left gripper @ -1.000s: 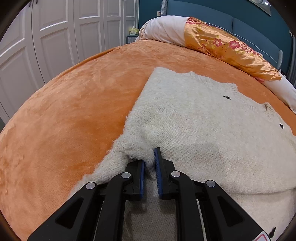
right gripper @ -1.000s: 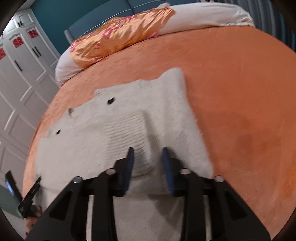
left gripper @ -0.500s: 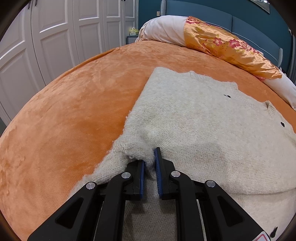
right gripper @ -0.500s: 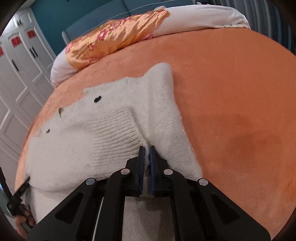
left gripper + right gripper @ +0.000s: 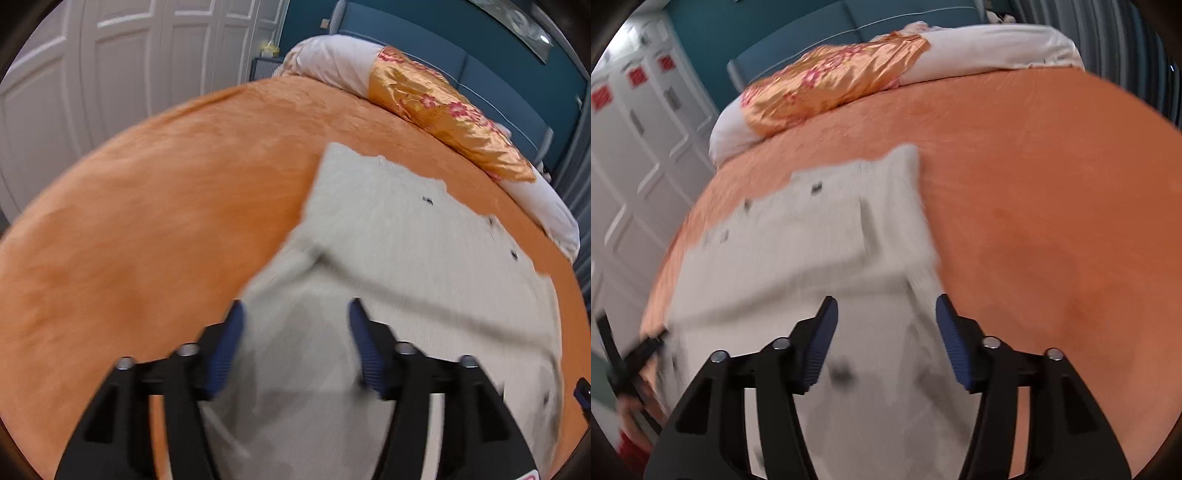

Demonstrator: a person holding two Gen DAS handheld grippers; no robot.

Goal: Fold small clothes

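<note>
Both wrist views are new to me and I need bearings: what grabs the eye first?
A cream knitted sweater lies spread across a vivid orange bedspread, blurred by motion. The left tongs and right tongs both gape open just above it, holding nothing. At the bed's head sits a shiny gold floral pillow.

Sweater (image 5: pixel 399 266): cream-white knit with small dark buttons. Bedspread (image 5: pixel 155 221): plain orange plush. Far pillow cover (image 5: pixel 443 114): golden-orange satin, pink and red flowers. Bolster (image 5: pixel 990 51): off-white. Headboard (image 5: pixel 424 40): dark teal. Wardrobe doors (image 5: pixel 110 66): white panelled. Gripper pads (image 5: pixel 820 336): blue ribbed, on black arms.
</note>
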